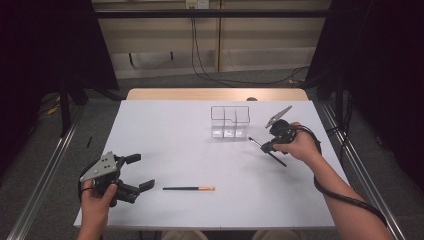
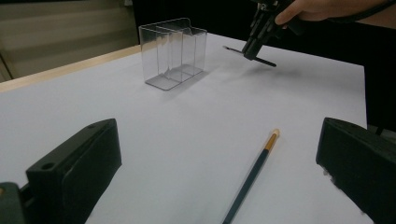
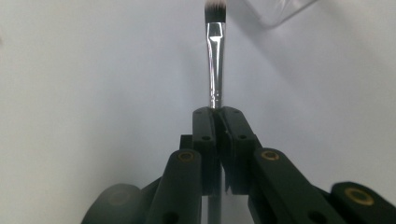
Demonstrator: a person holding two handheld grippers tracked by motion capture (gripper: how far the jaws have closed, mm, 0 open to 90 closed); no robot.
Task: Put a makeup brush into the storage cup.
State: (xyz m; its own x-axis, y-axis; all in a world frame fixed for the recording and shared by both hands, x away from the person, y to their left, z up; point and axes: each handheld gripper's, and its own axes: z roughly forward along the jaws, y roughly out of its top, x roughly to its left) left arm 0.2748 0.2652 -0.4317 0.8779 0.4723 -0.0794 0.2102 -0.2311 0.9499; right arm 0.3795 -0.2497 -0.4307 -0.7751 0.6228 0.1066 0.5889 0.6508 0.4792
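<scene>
The right gripper sits at about three o'clock on the white table, its jaws pinched tight around a slim makeup brush. In the right gripper view the brush runs straight up from between the closed jaws: a shiny silver ferrule, then a small dark tuft of bristles at the top. In the high view the brush is held clear of the table, bristle end pointing toward ten o'clock and the black handle trailing toward four o'clock. Its tip is just beside the lower right corner of a clear plastic organiser, which stands upright at about one o'clock, divided into compartments.

The left gripper rests at about eight o'clock with its jaws spread wide and nothing between them. Just to its right, at about six o'clock, a dark pencil-like stick with an orange tip lies flat on the table, tip pointing toward three o'clock. In the left gripper view the stick lies ahead between the open jaws, untouched.

No brand, label or writing can be read on any of these things.
</scene>
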